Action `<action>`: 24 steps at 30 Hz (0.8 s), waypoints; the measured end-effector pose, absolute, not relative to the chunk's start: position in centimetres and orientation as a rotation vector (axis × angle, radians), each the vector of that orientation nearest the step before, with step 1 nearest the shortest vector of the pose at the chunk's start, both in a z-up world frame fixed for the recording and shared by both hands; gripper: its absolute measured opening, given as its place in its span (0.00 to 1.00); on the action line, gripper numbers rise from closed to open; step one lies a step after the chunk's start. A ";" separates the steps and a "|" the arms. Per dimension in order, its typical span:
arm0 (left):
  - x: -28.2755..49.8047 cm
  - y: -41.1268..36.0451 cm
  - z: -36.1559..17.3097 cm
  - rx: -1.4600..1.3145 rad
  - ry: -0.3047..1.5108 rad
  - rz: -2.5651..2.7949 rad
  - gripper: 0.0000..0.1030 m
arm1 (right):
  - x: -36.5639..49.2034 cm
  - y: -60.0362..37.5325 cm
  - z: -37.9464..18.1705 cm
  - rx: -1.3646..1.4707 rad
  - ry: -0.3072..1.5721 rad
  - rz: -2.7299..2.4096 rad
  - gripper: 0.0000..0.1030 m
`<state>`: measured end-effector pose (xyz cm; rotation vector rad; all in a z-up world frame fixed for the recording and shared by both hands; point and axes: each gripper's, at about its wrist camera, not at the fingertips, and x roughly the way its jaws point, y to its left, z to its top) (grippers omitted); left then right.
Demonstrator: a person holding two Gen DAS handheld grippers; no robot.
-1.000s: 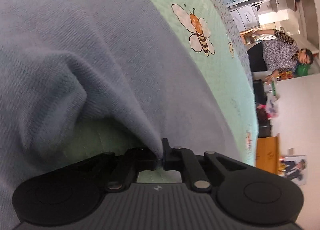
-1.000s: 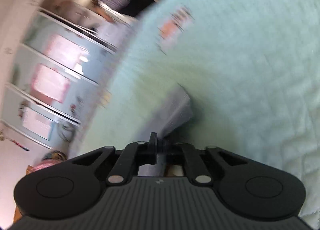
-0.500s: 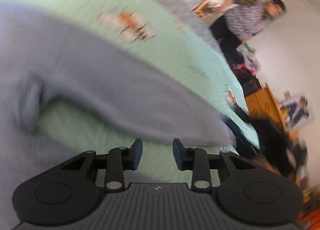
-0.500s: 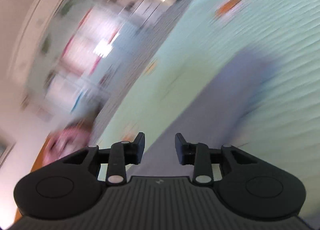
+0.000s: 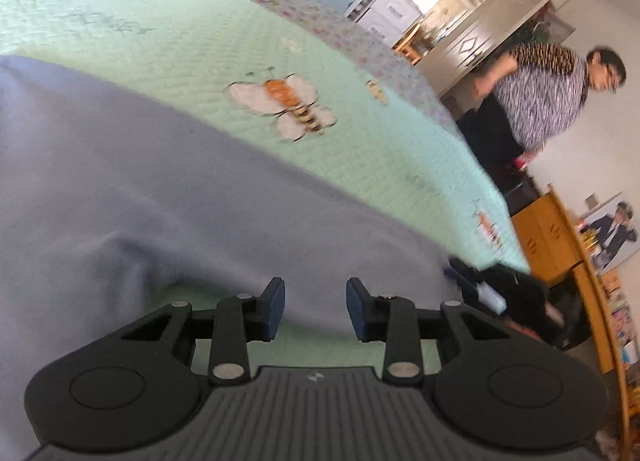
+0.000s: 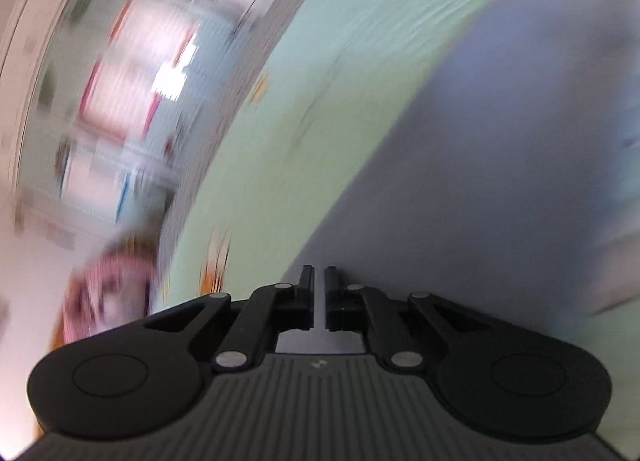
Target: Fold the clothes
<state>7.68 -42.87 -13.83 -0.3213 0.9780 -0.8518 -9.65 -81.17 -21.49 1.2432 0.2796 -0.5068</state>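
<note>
Left gripper [image 5: 315, 309] is hovering over the blue-grey garment [image 5: 160, 189], fingers [image 5: 274, 307] apart w/ nothing pinched between them, just cloth and a strip of bedspread showing in the gap. The garment is spread on the mint green bedspread [image 5: 360, 133] and fills most of the lower left of the left wrist view, w/ a soft ridge/wrinkle running toward the left finger. Its far edge runs diagonally across the bed, and the bee print [image 5: 284, 105] sits on the bedspread just past that edge, not covered.

Right gripper [image 6: 319, 293] pic is super blurry tbh. Fingers [image 6: 306, 285] are nearly together and closing, only a thin slit left. It sits right at the garment's edge [image 6: 480, 141], which takes up the right side of that view w/ green bedspread [image 6: 280, 141] to the left. Can't tell if any cloth is actually in that slit, too smeared.

Background, left view: a person in a patterned top [image 5: 540, 97] standing past the bed's far corner, wooden cabinet [image 5: 548, 237] by the wall on the right, white cupboards [image 5: 460, 13] further back.
</note>
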 end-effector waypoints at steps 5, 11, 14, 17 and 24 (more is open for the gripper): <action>9.4 -47.5 -15.6 -0.234 0.984 -0.811 0.38 | -7.6 -80.9 -21.3 1.218 0.318 -0.392 0.39; 9.3 -44.5 -17.5 -0.183 0.984 -0.798 0.34 | -14.3 -87.1 -22.0 1.129 0.307 -0.580 0.00; 8.7 -44.1 -17.7 -0.176 0.958 -0.803 0.34 | -20.6 -89.2 -20.5 1.135 0.226 -0.755 0.10; 7.4 -45.1 -17.4 -0.137 0.929 -0.788 0.39 | -20.9 -87.2 -18.9 1.167 0.147 -0.621 0.24; 6.2 -46.3 -17.3 -0.006 0.904 -0.798 0.40 | -9.7 -77.5 -21.1 1.106 0.408 -0.229 0.39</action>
